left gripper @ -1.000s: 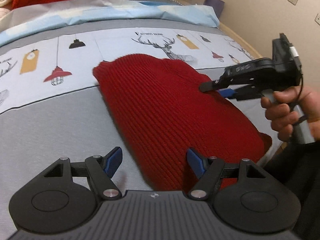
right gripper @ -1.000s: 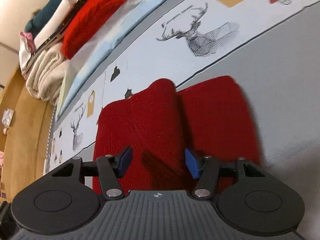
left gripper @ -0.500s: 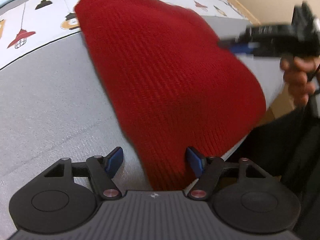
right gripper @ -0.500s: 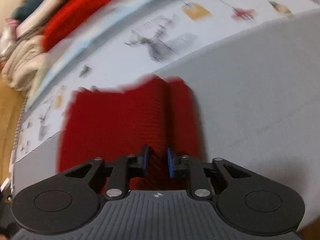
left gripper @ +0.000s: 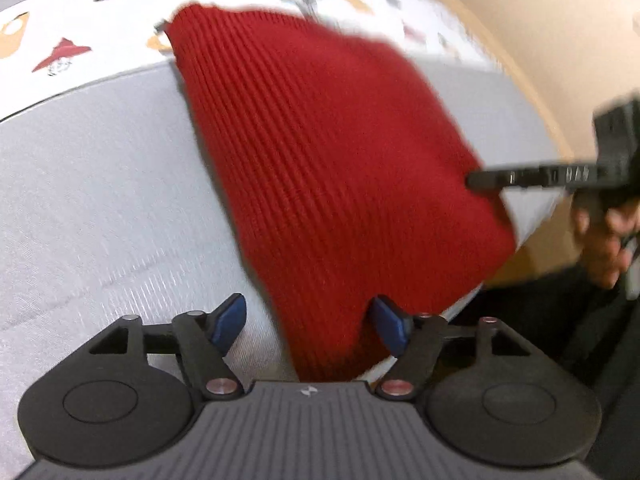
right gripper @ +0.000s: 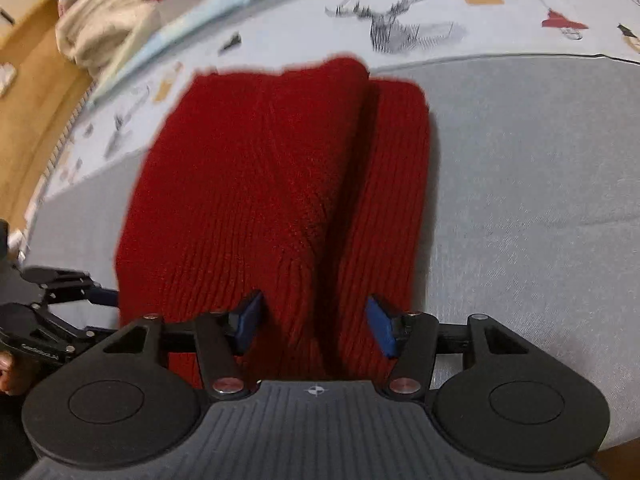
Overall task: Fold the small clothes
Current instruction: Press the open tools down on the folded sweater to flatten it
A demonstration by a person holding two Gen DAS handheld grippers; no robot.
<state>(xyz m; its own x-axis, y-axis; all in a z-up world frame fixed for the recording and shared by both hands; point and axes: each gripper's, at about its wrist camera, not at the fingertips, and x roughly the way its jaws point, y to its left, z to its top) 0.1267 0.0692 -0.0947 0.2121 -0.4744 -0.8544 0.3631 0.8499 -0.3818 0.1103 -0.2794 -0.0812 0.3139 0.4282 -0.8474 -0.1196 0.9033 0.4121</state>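
A red ribbed knit garment (left gripper: 320,152) lies on the bed, folded over itself, with a raised fold ridge (right gripper: 352,152) running down it. My left gripper (left gripper: 308,324) hangs over its near corner, jaws opening; cloth lies between the fingers but the left pad (left gripper: 228,320) is clear of it. My right gripper (right gripper: 314,326) sits over the garment's near end, jaws opening, with the fold between the pads and neither pressing. In the left wrist view the right gripper's fingertip (left gripper: 480,180) is at the garment's right edge. The left gripper's fingertips (right gripper: 96,294) show by the left edge.
The bed cover (right gripper: 540,200) is grey with a white printed band of deer and lamps (right gripper: 400,20). A pile of folded clothes (right gripper: 104,28) sits at the far left. A hand (left gripper: 608,240) holds the right gripper past the bed's right edge. A wall (left gripper: 560,20) stands behind.
The right gripper narrowed over the fold ridge, then spread its jaws again. The left gripper tipped down closer to the garment's near corner. The right gripper drew back toward the garment's right edge.
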